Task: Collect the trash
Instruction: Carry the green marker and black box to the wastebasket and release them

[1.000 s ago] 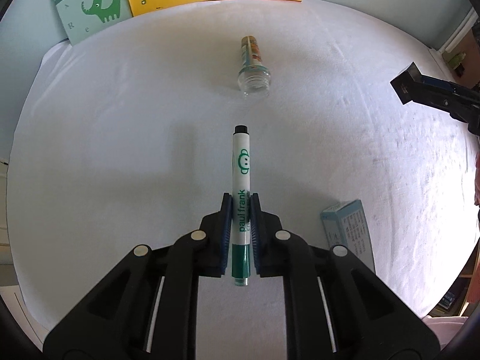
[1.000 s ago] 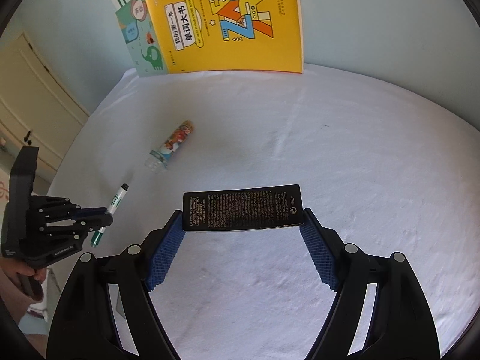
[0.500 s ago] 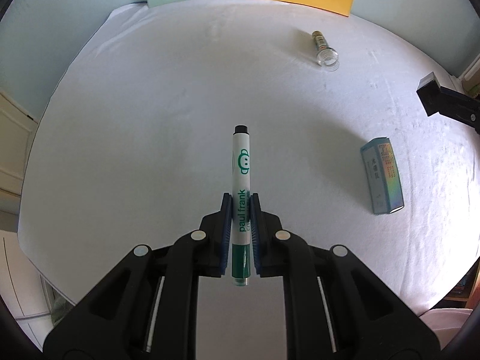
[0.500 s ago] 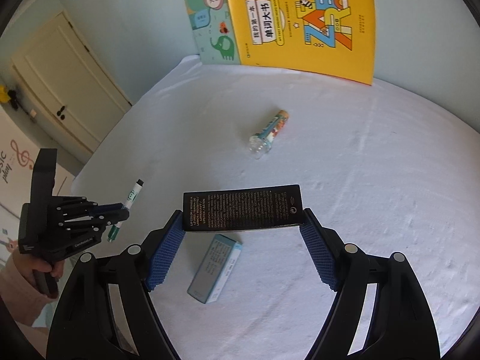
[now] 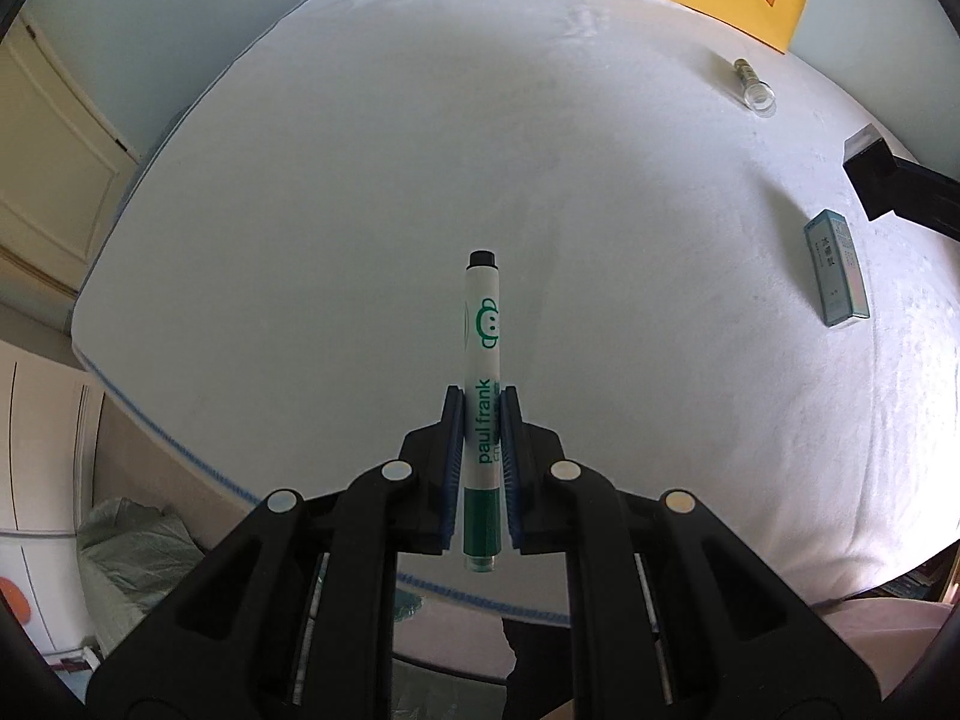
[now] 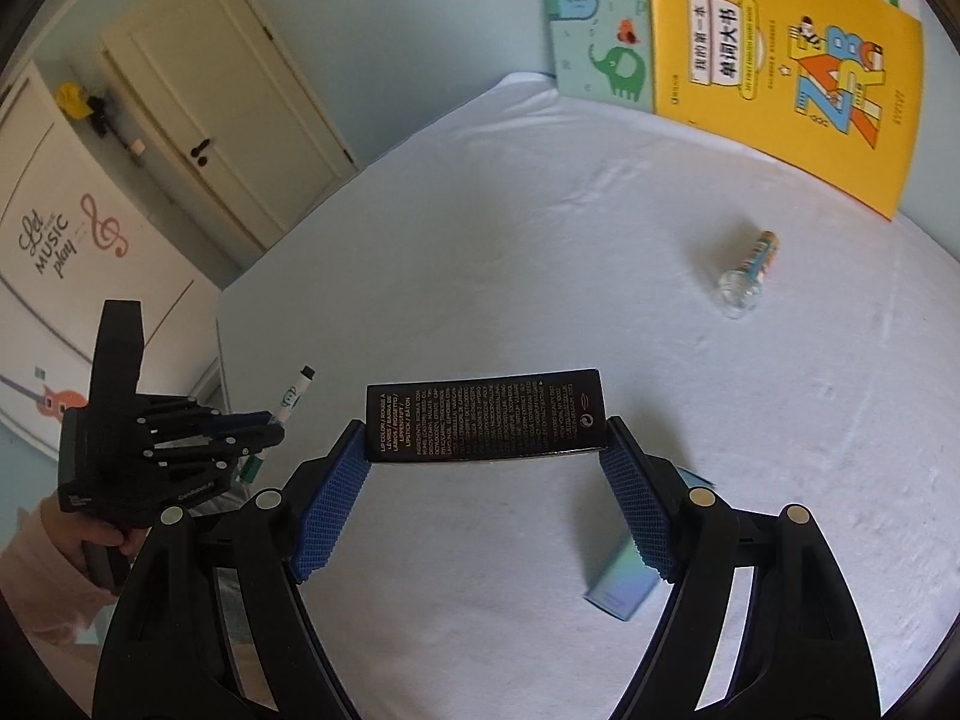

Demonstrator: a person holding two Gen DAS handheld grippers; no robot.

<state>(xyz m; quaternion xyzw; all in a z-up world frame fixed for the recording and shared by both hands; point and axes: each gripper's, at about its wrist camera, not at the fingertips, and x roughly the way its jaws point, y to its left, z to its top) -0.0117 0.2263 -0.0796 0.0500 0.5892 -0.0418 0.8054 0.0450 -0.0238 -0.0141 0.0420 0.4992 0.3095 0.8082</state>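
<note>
My left gripper (image 5: 482,420) is shut on a white and green marker (image 5: 483,354) and holds it above the near left part of the white table (image 5: 360,192). It also shows in the right wrist view (image 6: 264,429) with the marker (image 6: 294,393). My right gripper (image 6: 485,450) is shut on a black lipstick box (image 6: 483,423), held crosswise above the table. The box end shows in the left wrist view (image 5: 870,159). A small glass bottle (image 6: 747,276) lies on its side far right. A light blue box (image 6: 624,585) lies under my right fingers.
Yellow (image 6: 786,72) and green (image 6: 600,24) children's books lean on the back wall. A door (image 6: 222,102) and a cabinet (image 6: 72,276) stand to the left. A green bag (image 5: 138,546) lies on the floor by the table's left edge (image 5: 156,432).
Both grippers have drawn back and to the left with their loads. The bottle and the blue box have shifted right in both views. More floor and door show.
</note>
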